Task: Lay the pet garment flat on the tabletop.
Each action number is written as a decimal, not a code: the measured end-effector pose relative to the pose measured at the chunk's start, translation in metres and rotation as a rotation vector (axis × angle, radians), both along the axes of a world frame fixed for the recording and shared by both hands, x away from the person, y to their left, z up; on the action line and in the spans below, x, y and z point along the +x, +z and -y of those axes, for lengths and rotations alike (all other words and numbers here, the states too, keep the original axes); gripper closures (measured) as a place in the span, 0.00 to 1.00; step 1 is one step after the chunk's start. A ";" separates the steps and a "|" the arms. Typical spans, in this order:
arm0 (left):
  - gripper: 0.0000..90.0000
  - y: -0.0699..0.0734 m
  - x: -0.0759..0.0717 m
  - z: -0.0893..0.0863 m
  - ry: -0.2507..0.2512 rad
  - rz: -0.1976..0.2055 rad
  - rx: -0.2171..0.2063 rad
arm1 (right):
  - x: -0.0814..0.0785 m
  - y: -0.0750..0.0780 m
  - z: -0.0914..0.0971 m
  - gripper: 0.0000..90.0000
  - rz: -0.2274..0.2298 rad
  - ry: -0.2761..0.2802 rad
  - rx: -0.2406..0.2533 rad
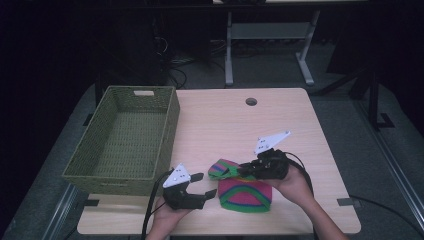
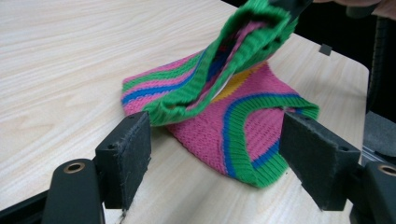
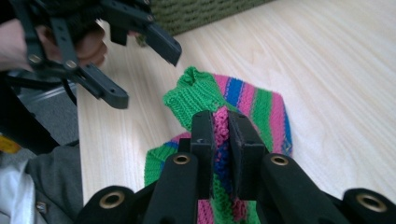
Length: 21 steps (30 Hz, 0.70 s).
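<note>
Pinched between the narrow jaws of the right gripper [image 3: 221, 122]: the green ribbed hem of the striped knit garment [image 1: 245, 192], lifted and folded back while the rest lies flat on the table [image 1: 280, 120], right of the wicker basket [image 1: 125, 137]. Best kept pinched and drawn slowly, with the wide, empty jaws of the left gripper [image 1: 205, 185], just left of the garment, ready to take the loose side. Nothing between garment and basket except that left gripper and the near basket wall.
</note>
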<state>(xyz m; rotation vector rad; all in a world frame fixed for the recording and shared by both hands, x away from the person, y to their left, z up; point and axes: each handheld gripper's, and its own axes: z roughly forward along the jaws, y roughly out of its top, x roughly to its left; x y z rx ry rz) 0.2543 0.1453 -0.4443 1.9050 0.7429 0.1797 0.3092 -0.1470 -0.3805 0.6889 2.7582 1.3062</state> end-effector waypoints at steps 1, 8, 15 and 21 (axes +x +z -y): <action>0.28 0.000 0.002 0.001 0.005 -0.003 -0.002 | 0.001 0.002 0.001 0.90 0.002 0.002 0.005; 0.28 -0.004 0.019 0.005 0.022 -0.026 0.015 | 0.006 0.018 0.009 0.90 0.009 0.015 0.033; 0.26 -0.011 0.029 0.020 0.023 -0.012 0.066 | 0.006 0.030 0.014 0.90 0.028 0.025 0.051; 0.33 -0.010 0.037 0.023 0.040 0.013 0.047 | 0.006 0.033 0.018 0.90 0.032 0.032 0.068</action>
